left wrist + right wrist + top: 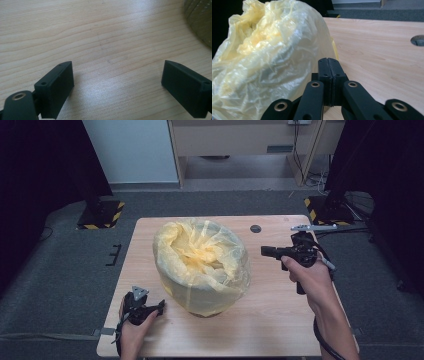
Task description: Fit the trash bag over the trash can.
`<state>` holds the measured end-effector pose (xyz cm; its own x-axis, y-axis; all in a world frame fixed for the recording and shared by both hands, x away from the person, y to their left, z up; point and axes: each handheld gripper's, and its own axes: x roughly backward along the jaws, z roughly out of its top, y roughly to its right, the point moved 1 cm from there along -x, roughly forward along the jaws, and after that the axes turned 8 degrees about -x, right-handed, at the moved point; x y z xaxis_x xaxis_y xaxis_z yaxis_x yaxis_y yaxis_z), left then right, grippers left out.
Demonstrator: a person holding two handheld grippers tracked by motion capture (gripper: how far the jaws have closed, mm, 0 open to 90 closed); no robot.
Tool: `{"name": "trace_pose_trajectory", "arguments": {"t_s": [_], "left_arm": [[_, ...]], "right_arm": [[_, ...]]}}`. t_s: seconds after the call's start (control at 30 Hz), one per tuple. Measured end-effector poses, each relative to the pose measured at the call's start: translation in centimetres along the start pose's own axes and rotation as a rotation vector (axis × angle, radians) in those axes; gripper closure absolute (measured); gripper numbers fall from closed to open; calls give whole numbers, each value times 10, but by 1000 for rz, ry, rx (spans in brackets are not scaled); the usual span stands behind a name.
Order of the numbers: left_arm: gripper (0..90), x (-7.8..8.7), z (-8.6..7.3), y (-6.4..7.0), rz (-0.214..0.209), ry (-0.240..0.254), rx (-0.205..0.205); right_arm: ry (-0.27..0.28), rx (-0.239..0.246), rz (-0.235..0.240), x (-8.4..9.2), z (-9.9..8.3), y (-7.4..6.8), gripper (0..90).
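Observation:
A round bin lined with a crumpled yellow plastic bag (pixel 202 265) stands in the middle of the wooden table (pixel 270 315). My left gripper (pixel 161 306) rests low near the table's front left, beside the bin's base, with its jaws wide apart over bare wood (pixel 115 75) and nothing between them. The bin's edge (pixel 200 22) shows at the upper right of the left gripper view. My right gripper (pixel 265 251) is held above the table to the right of the bin and points at it. Its jaws are pressed together (pixel 328 62) with nothing in them, just beside the yellow bag (pixel 267 62).
A round cable hole (pixel 256 228) sits near the table's far edge, also seen as a dark hole (pixel 418 40) in the right gripper view. Black stands with yellow-striped bases (pixel 102 215) flank the table on the grey floor. Cables trail from both grippers.

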<state>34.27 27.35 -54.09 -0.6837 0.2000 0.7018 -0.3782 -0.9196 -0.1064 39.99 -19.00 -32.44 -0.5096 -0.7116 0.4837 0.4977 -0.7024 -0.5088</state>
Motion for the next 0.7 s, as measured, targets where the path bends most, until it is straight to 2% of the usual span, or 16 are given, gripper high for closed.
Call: {"name": "trace_pose_trajectory", "arguments": {"t_s": [0.17, 0.37, 0.57, 0.7], "left_arm": [[86, 0, 0, 1, 5, -1, 2], [86, 0, 0, 1, 5, 0, 4], [85, 0, 0, 1, 8, 0, 4], [85, 0, -1, 1, 9, -1, 3]], "right_arm": [[6, 33, 2, 1, 12, -15, 895], [2, 84, 14, -5, 25, -41, 894], [-24, 134, 20, -19, 38, -66, 891], [-52, 160, 23, -35, 44, -81, 887]]}}
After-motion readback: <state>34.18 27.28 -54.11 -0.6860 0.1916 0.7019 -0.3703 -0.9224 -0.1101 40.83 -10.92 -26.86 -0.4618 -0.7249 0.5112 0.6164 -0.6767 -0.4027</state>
